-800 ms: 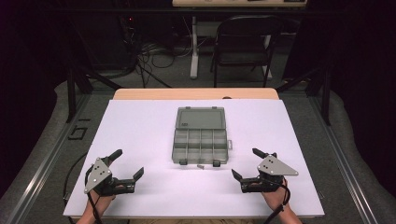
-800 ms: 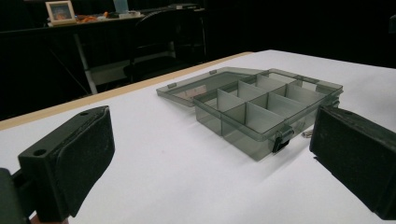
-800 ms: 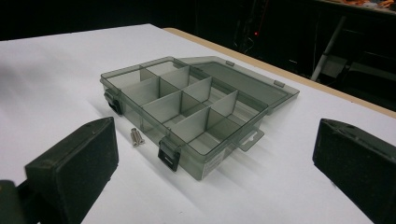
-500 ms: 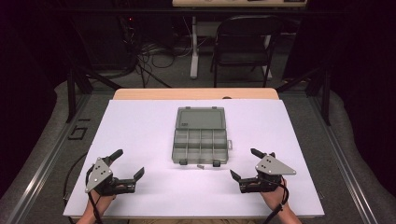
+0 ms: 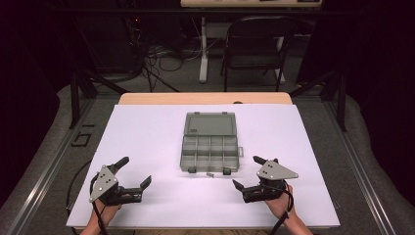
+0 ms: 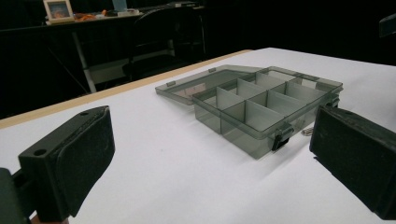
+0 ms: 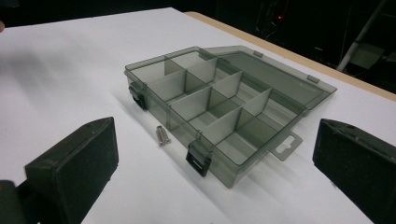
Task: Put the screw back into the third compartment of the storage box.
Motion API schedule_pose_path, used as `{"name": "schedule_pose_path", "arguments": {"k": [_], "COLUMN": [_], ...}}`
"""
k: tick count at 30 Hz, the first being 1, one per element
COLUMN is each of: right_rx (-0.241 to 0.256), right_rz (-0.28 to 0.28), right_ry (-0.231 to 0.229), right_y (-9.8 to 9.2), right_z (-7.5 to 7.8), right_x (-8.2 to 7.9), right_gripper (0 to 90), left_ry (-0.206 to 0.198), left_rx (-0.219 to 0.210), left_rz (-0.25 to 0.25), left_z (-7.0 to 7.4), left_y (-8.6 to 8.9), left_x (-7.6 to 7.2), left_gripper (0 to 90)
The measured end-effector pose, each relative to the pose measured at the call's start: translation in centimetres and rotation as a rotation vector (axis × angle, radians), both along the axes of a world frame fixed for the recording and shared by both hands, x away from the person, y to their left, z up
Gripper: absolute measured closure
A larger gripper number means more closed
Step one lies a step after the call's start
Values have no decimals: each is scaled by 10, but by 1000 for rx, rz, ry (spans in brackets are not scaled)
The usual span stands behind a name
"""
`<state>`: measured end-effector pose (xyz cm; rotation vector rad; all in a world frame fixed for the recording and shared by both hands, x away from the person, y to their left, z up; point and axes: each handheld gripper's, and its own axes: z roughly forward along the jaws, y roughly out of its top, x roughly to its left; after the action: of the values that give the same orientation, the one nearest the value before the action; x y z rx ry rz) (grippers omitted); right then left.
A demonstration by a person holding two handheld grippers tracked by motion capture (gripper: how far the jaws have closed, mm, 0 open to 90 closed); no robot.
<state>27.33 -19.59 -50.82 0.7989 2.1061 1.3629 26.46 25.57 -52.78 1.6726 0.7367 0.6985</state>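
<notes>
A smoky grey plastic compartment box lies at the middle of the white table with its lid folded flat open toward the far side. Its several compartments look empty. Two small silver screws lie on the table just in front of the box, between its two black latches; they show as a speck from above. My left gripper rests open near the front left of the table, aimed at the box. My right gripper rests open at the front right, with nothing between its jaws.
The white table top has a wooden strip along its far edge. Beyond it stand a black folding chair and cables on the floor. Metal rails run along both sides of the table.
The right gripper has shifted very slightly to the left toward the box. The left gripper and the box have stayed put.
</notes>
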Motion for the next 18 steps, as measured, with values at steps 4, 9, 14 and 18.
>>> {"name": "schedule_pose_path", "arguments": {"k": [4, 9, 14, 18], "right_rx": [-7, -25, -43, -57], "right_rz": [18, 42, 58, 67], "right_ry": [14, 52, 74, 95], "right_y": [6, 16, 27, 32], "right_z": [0, -1, -2, -3], "right_x": [1, 5, 8, 10], "right_gripper": [0, 0, 0, 0], "left_ry": [0, -1, -1, 3], "left_rx": [-1, -2, -2, -5], "left_rz": [0, 1, 0, 1], "left_z": [0, 0, 0, 0], "left_y": [0, 0, 0, 1], "left_x": [0, 0, 0, 0], "left_gripper": [0, 0, 0, 0]}}
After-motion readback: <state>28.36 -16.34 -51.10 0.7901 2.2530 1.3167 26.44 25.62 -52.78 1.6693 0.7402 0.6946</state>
